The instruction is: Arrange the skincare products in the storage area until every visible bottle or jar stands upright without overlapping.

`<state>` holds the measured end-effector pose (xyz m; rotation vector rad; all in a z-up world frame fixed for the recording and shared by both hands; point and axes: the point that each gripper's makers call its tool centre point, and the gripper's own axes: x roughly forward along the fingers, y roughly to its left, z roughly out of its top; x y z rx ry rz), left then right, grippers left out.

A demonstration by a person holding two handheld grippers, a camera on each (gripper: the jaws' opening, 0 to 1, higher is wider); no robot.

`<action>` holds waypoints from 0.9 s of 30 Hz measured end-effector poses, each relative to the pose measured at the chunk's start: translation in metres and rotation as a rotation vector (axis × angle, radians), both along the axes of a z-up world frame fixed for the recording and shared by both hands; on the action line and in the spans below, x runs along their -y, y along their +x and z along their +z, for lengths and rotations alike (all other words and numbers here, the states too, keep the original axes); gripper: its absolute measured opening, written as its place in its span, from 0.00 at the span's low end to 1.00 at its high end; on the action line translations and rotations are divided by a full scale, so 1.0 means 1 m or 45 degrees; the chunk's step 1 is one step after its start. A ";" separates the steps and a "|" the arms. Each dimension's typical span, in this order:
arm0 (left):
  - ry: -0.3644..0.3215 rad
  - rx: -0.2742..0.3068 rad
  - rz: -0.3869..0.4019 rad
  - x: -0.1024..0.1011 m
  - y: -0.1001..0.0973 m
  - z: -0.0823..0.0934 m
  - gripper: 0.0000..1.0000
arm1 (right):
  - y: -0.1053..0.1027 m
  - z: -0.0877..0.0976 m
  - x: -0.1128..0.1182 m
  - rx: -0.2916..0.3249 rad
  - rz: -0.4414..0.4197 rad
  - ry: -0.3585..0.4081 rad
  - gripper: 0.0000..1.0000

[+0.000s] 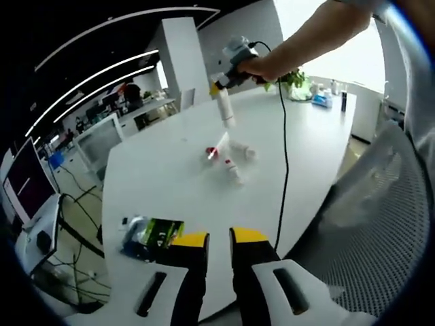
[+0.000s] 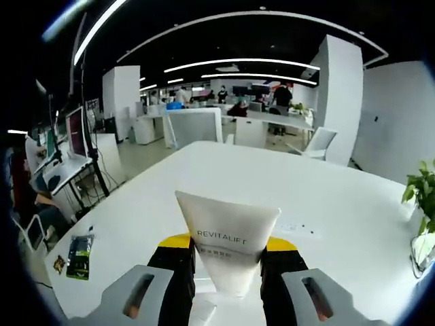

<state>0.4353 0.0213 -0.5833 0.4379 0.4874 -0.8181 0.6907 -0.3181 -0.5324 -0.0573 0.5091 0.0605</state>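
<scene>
In the left gripper view, several skincare products lie in a loose cluster mid-table: a red-capped tube (image 1: 217, 147), a white jar (image 1: 244, 151) and a small white bottle (image 1: 233, 171). Above them a person's hand holds my right gripper (image 1: 222, 87), which grips a white tube (image 1: 225, 110) hanging over the table. The right gripper view shows that tube (image 2: 228, 234), marked REVITALIFT, with its flat crimped end pointing away. My right gripper (image 2: 228, 250) is shut on it. My left gripper (image 1: 219, 241) hovers at the near table edge with its jaws close together and nothing between them.
A green and black packet (image 1: 153, 234) (image 2: 80, 255) lies near the white table's (image 1: 170, 176) edge. A black cable (image 1: 283, 156) runs across the top. A mesh chair (image 1: 384, 224) stands close by. A plant (image 1: 296, 80) and small items (image 1: 323, 99) sit at the far end.
</scene>
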 end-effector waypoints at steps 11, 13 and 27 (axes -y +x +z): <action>0.034 -0.026 -0.005 0.000 -0.002 -0.007 0.10 | 0.017 -0.019 0.030 -0.017 -0.074 -0.031 0.32; 0.035 -0.030 -0.004 0.000 -0.002 -0.008 0.10 | 0.016 -0.024 0.032 -0.028 -0.079 -0.042 0.32; 0.042 -0.037 -0.002 0.000 -0.002 -0.008 0.10 | 0.010 -0.052 0.033 -0.093 -0.115 -0.013 0.31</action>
